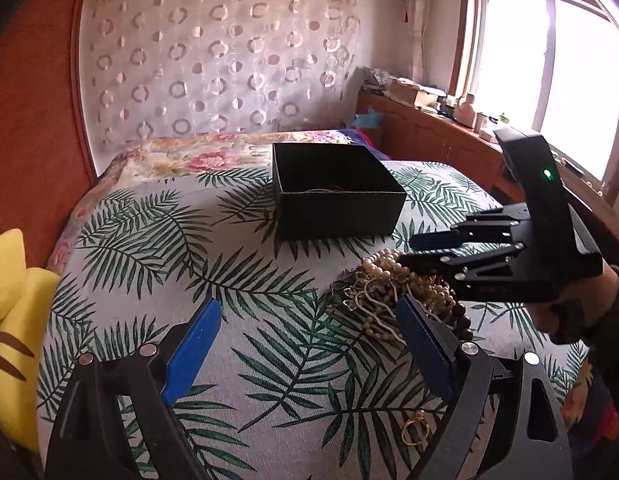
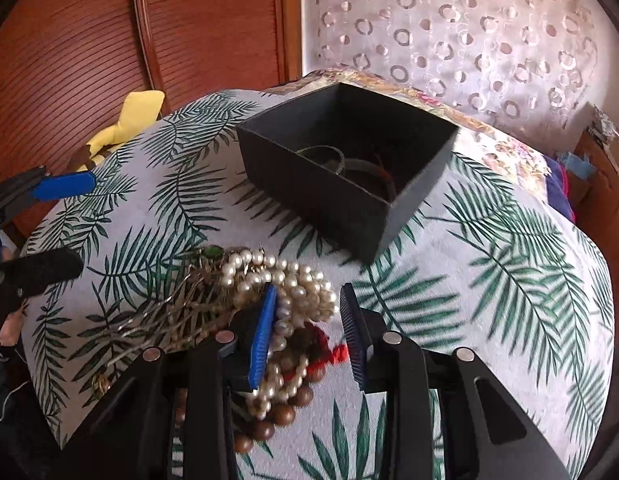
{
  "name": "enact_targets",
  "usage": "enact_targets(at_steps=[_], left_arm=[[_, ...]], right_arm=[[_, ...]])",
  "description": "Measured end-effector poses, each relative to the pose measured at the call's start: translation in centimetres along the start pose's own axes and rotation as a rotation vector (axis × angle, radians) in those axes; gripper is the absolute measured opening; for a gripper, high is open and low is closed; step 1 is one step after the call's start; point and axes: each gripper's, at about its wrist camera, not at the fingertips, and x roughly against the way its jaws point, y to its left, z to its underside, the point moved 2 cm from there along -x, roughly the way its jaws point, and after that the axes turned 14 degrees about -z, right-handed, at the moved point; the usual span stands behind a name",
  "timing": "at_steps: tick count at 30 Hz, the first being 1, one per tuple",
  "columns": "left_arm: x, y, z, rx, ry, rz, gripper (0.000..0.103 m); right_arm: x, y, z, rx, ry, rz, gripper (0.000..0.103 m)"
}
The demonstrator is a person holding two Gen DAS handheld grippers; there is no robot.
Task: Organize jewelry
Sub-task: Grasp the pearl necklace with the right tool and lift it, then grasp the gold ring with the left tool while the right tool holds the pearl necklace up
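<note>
Bed with palm-leaf print cover (image 1: pixel 157 240), filling the lower and middle frame; a floral quilt (image 1: pixel 197 156) lies across its far end. On the cover: one open black box (image 1: pixel 337 204), centre frame; one tangled heap of jewelry (image 2: pixel 269 280), pearl strands and brown wooden beads, just below the box; one gold ring (image 1: pixel 415 432), lower right of the left wrist view, apart from the heap.

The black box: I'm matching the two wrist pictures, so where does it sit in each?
Left wrist view: the black box sits upper centre, beyond the jewelry pile.
Right wrist view: the black box sits upper centre, turned corner-on, beyond the pearls.
Shared landmark: the yellow plush, at the left edge and upper left.
</note>
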Motion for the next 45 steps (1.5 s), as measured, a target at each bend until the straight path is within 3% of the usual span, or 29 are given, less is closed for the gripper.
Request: enact_targets(at_steps=[3,5,11,24,25,45], left_arm=[[0.0,0.1,0.1,0.005,0.001,0.001,0.086],[0.0,0.2,0.2,0.008,0.003,0.001,0.086],[-0.2,0.6,0.5,0.019,0.007,0.001,0.086],[-0.2,0.6,1.3,0.012,0.022,0.002,0.086],[-0.2,0.7,1.3,0.012,0.025,0.001,0.086],[1.2,-0.5,3.0,-0.028,0.056,0.028,0.086]], right_arm=[[-0.3,-0.5,-0.7,-0.013,0.019,-0.038,0.019],[-0.3,-0.7,-1.0,-0.019,0.026,-0.044,0.015],[0.8,0.0,-0.7,-0.007,-0.017,-0.031,0.013],[10.2,2.7,-1.8,0.072,-0.202,-0.014,0.013],[11.0,2.8,-1.9,0.075,-0.216,-0.008,0.009],[20.8,5.4,-5.0,0.172,-0.402,0.111,0.008]])
